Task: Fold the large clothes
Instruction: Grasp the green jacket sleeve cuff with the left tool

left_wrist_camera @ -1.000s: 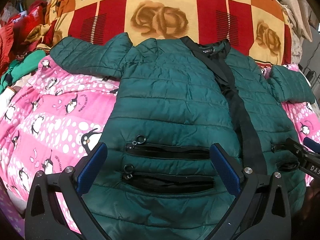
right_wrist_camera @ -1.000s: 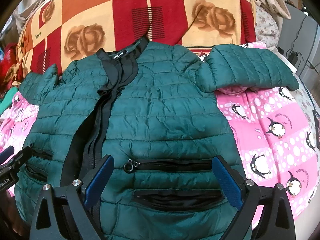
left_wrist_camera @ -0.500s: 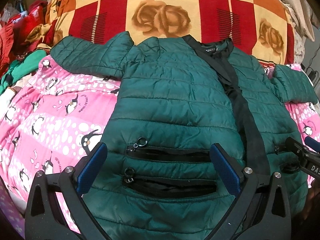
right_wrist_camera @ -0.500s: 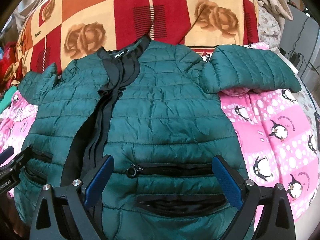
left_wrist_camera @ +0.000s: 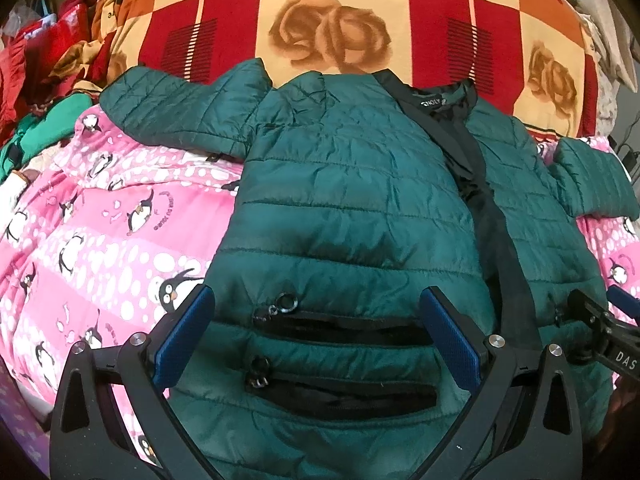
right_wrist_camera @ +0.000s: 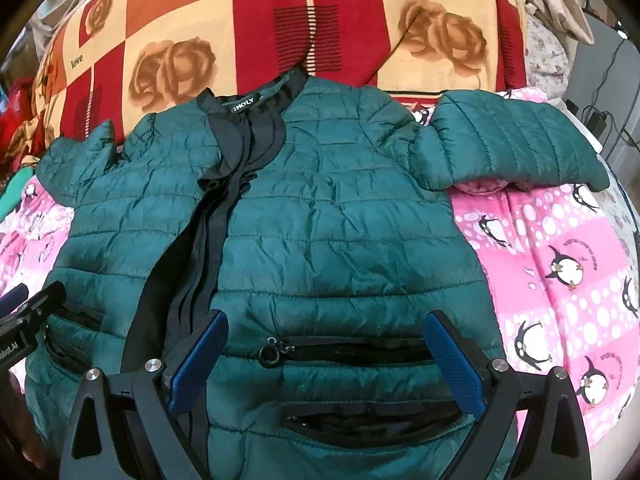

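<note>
Green jacket (left_wrist_camera: 352,200): right view alone shows cables (right_wrist_camera: 600,116).

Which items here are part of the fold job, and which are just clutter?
Job:
green puffer jacket, spread flat, sleeves out
left gripper, open over its hem
right gripper, open over its hem

Lying about:
pink penguin blanket underneath
rose-print checked blanket behind
red and green clothes pile

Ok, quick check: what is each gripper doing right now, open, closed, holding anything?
Left gripper: open, holding nothing, over the green jacket near its pockets.
Right gripper: open, holding nothing, over the jacket's other front panel.
</note>
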The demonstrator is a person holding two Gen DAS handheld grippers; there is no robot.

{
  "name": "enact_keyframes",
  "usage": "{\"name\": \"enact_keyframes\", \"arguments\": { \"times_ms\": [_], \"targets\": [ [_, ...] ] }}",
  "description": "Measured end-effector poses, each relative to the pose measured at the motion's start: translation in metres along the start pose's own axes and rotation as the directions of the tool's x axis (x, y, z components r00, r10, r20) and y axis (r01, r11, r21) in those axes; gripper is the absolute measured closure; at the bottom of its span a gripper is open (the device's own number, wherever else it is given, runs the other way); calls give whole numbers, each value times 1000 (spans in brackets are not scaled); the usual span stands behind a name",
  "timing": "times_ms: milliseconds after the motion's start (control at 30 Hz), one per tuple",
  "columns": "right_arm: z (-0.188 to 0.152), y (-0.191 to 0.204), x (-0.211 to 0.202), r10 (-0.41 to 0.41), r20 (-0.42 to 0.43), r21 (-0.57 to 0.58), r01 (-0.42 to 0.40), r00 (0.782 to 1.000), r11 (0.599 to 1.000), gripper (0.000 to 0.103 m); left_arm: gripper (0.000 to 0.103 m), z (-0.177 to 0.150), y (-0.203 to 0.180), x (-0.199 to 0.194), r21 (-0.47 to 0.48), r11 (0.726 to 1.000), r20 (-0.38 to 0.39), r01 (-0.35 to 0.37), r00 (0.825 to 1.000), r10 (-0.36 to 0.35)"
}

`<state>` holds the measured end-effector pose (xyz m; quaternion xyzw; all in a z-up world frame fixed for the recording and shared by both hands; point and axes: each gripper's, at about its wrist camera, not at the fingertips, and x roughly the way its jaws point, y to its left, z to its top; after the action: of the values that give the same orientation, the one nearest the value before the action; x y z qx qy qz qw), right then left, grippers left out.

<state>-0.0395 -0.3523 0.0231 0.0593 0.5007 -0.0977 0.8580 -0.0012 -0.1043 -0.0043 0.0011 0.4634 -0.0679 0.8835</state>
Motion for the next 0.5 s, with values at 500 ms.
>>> {"name": "enact_keyframes", "arguments": {
  "times_ms": [500],
  "targets": [
    [45,55,41,86,-3,-87,-86,996,993,6,1,52,50,35,-105,993,-18,-44,999,43]
  ]
}}
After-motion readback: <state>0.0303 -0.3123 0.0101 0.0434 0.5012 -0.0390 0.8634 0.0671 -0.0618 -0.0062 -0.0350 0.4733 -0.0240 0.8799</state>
